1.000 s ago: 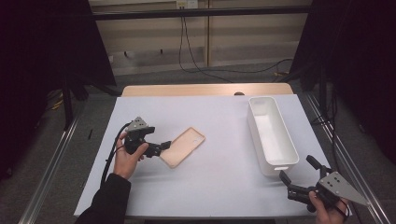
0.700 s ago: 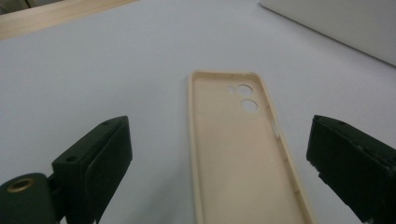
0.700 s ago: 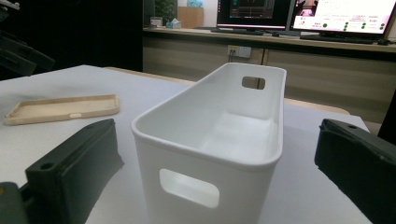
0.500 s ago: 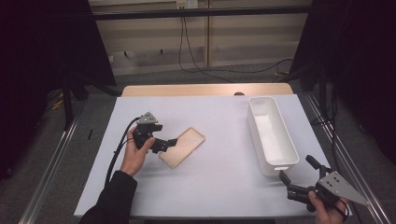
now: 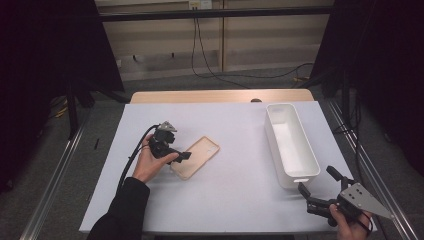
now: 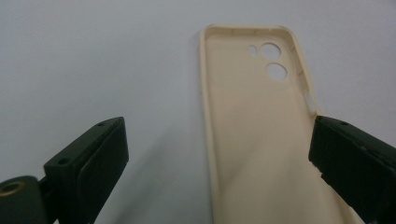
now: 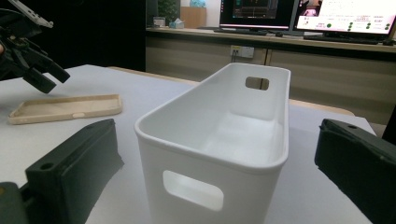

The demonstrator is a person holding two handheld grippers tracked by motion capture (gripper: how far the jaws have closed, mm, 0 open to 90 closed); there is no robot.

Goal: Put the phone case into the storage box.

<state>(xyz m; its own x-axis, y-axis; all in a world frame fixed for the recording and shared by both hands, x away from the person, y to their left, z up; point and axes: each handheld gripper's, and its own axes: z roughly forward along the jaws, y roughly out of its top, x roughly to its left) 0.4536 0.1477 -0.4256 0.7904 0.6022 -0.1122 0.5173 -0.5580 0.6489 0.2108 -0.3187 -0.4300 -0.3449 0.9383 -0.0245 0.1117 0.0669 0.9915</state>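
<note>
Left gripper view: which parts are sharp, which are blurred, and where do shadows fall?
In the left gripper view the phone case is fairly sharp at its camera holes; the near black jaws are soft, and one throws a faint shadow on the table. The high view is evenly lit on the table, dark around it.

Overhead light is falling evenly on the white-topped bench (image 5: 235,190), while the surroundings are lying in deep darkness. In the left gripper view, the black jaws are blurring out of focus and casting soft shadows. Bright monitor screens (image 7: 299,14) are glaring behind the glossy white plastic bin (image 7: 219,140).
</note>
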